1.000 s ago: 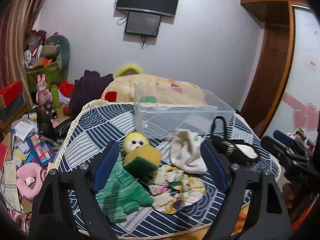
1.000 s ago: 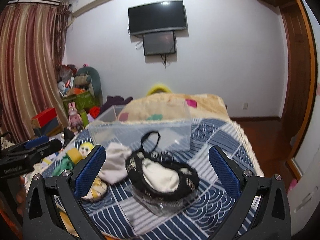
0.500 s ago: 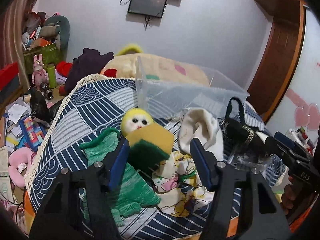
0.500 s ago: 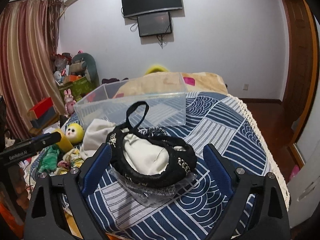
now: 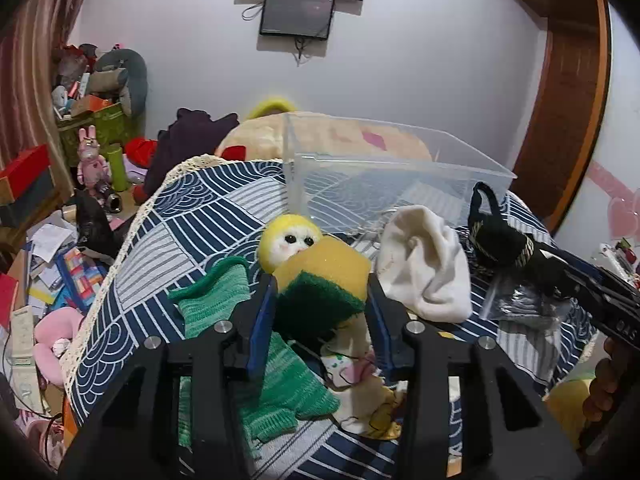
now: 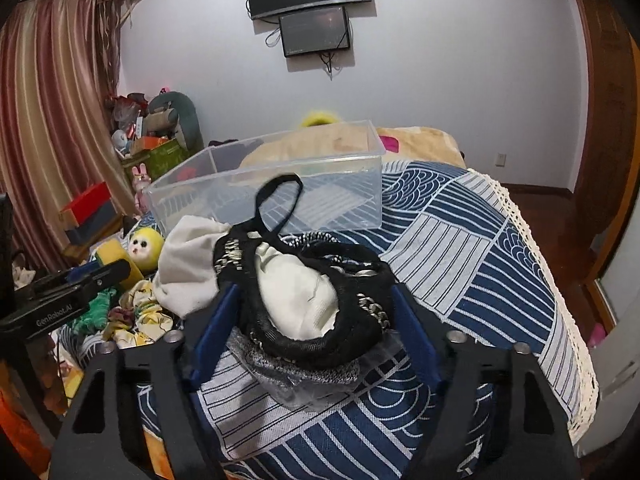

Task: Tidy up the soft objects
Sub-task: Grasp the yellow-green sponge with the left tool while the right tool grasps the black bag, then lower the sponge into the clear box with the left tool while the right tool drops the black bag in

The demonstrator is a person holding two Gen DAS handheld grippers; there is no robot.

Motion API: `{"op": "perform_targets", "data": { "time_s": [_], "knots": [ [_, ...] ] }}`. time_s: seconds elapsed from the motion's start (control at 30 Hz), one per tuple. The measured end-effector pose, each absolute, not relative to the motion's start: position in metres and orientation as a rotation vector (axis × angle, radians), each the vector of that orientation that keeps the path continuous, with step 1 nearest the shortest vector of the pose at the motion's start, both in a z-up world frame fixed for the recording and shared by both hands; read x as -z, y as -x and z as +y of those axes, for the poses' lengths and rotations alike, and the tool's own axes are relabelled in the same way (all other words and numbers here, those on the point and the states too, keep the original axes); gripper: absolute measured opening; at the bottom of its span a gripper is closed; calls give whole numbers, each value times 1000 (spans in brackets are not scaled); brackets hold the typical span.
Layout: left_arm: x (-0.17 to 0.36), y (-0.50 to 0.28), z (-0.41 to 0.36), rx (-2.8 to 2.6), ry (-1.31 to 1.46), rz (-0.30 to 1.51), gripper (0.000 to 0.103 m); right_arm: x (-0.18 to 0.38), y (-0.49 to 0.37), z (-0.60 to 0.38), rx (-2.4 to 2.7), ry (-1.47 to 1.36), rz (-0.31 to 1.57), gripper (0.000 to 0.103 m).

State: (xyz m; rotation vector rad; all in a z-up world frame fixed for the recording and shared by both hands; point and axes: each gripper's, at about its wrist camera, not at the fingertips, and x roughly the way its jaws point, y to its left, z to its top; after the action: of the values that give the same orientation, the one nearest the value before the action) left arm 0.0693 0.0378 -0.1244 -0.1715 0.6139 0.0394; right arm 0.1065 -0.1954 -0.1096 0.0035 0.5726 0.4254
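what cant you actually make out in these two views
- Left wrist view: whether the left gripper already pinches the sponge; its fingers cover the sponge's sides.
- Left wrist view: the printed cloth, partly under the sponge and gripper.
- Right wrist view: what the grey bundle is, under the black pouch.

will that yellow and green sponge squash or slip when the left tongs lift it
The sponge looks like porous foam, so it probably compresses between the left tongs and lifts lightly. Its rough green scrub layer likely grips the pads rather than slipping. Being blocky, it is unlikely to roll.
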Motion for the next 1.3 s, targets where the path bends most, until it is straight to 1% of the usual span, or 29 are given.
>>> {"op": "perform_targets", "data": {
  "time_s": [0.07, 0.1, 0.17, 0.2, 0.43, 0.83, 1.1, 1.3],
  "knots": [
    [123, -68, 38, -28, 170, 611, 40, 107, -105, -195, -432, 0, 560, 42],
    [122, -67, 38, -27, 166, 607, 39, 106, -103, -195, -438, 7, 554, 36],
    [119, -65, 37, -20, 161, 601, 39, 104, -102, -193, -440, 17, 542, 22],
    [117, -63, 37, -16, 159, 595, 39, 102, -102, -193, -442, 20, 536, 20],
    [99, -54, 34, 12, 153, 548, 39, 91, -102, -194, -427, 8, 502, 16],
    [71, -46, 48, 11, 190, 492, 39, 59, -103, -194, -412, 17, 394, 14],
    [46, -62, 49, 25, 177, 431, 39, 33, -108, -187, -409, 31, 306, 14],
    [37, -84, 53, 52, 196, 436, 39, 12, -115, -183, -408, 32, 242, 14]
  ]
}}
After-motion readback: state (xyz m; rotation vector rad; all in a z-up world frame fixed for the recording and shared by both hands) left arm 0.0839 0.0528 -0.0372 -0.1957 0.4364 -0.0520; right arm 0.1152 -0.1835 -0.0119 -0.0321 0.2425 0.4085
